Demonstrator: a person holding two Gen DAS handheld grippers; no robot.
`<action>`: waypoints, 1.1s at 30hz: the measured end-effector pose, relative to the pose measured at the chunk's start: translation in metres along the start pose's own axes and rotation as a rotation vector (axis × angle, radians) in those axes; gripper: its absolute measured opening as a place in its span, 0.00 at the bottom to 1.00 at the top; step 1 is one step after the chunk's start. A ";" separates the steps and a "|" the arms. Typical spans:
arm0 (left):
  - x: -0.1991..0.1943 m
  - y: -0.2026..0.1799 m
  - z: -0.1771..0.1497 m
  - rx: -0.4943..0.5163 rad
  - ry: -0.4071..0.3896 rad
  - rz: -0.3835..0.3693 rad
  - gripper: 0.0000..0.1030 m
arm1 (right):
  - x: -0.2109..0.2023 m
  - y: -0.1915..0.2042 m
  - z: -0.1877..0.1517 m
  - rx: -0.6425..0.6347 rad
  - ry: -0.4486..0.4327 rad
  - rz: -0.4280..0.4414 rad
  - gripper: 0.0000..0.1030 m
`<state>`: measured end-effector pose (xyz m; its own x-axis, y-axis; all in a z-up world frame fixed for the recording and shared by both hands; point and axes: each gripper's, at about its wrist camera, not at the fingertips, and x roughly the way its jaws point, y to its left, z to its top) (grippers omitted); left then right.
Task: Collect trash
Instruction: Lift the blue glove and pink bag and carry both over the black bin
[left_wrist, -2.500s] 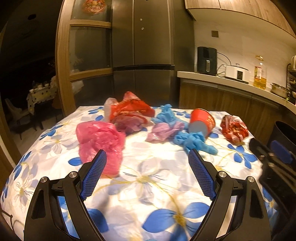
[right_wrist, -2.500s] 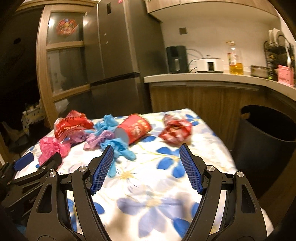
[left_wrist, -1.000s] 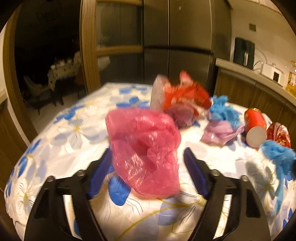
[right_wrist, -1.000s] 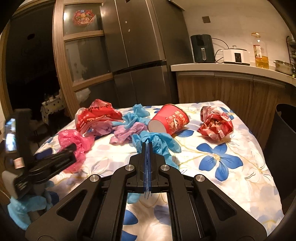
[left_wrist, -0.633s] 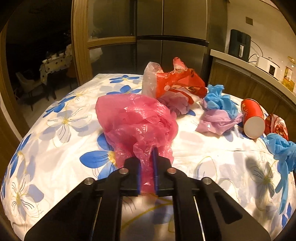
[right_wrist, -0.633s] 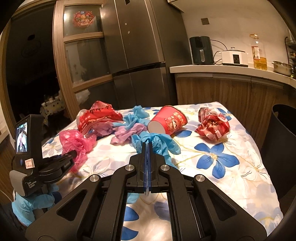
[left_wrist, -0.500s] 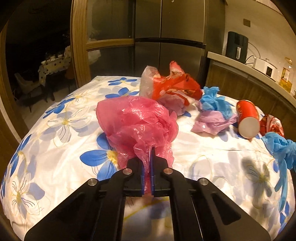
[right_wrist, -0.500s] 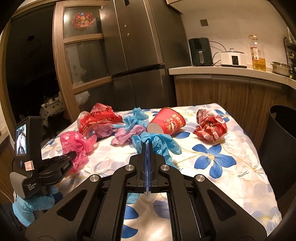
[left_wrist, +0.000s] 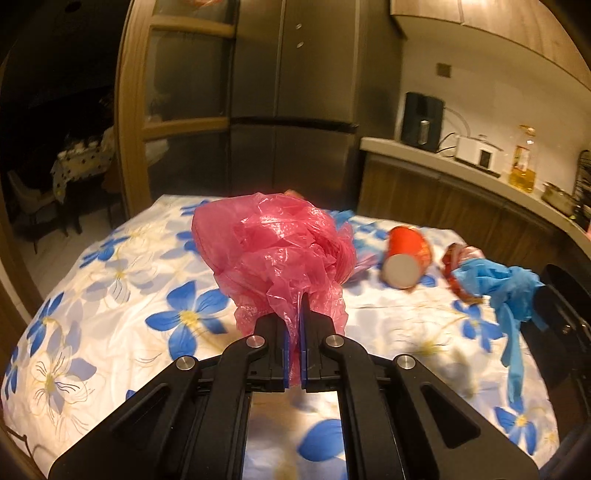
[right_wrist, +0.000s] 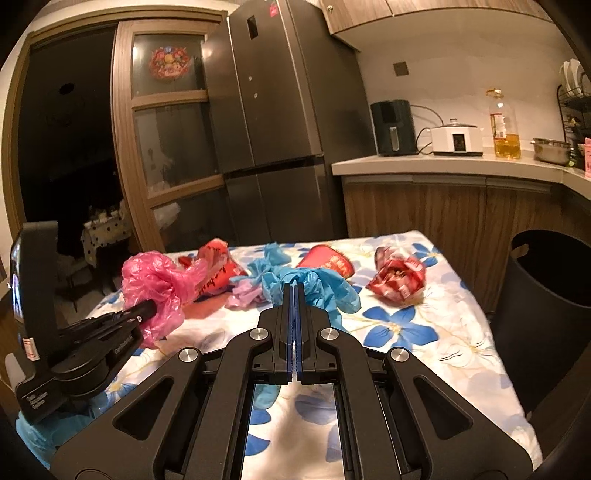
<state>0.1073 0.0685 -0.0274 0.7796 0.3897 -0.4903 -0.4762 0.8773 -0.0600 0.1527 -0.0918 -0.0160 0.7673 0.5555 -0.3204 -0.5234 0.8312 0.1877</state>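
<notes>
My left gripper (left_wrist: 293, 314) is shut on a crumpled pink plastic bag (left_wrist: 273, 251) and holds it lifted above the flowered table (left_wrist: 110, 295). It also shows in the right wrist view (right_wrist: 155, 284). My right gripper (right_wrist: 294, 291) is shut on a blue glove (right_wrist: 321, 284), which hangs in the air at the right of the left wrist view (left_wrist: 506, 291). A red paper cup (left_wrist: 406, 258) lies on its side. A red crumpled wrapper (right_wrist: 397, 280) lies near the table's right edge.
A black bin (right_wrist: 550, 280) stands on the floor right of the table. A red bag (right_wrist: 218, 273), a lilac bag (right_wrist: 243, 293) and another blue glove (right_wrist: 275, 254) lie mid-table. A fridge (right_wrist: 280, 129) and a counter (right_wrist: 443, 162) stand behind.
Both grippers have lifted their loads off the table. The left one has swung right with the pink bag; the blue glove now hangs in the air.
</notes>
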 end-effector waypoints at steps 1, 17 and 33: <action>-0.005 -0.005 0.001 0.008 -0.008 -0.012 0.03 | -0.005 -0.002 0.002 0.000 -0.008 -0.002 0.01; -0.029 -0.100 0.008 0.149 -0.053 -0.208 0.03 | -0.054 -0.056 0.021 0.033 -0.112 -0.106 0.01; -0.038 -0.216 0.025 0.261 -0.108 -0.468 0.03 | -0.089 -0.140 0.046 0.071 -0.217 -0.315 0.01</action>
<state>0.1909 -0.1292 0.0256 0.9279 -0.0445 -0.3701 0.0376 0.9990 -0.0260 0.1748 -0.2563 0.0295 0.9507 0.2590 -0.1704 -0.2290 0.9571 0.1774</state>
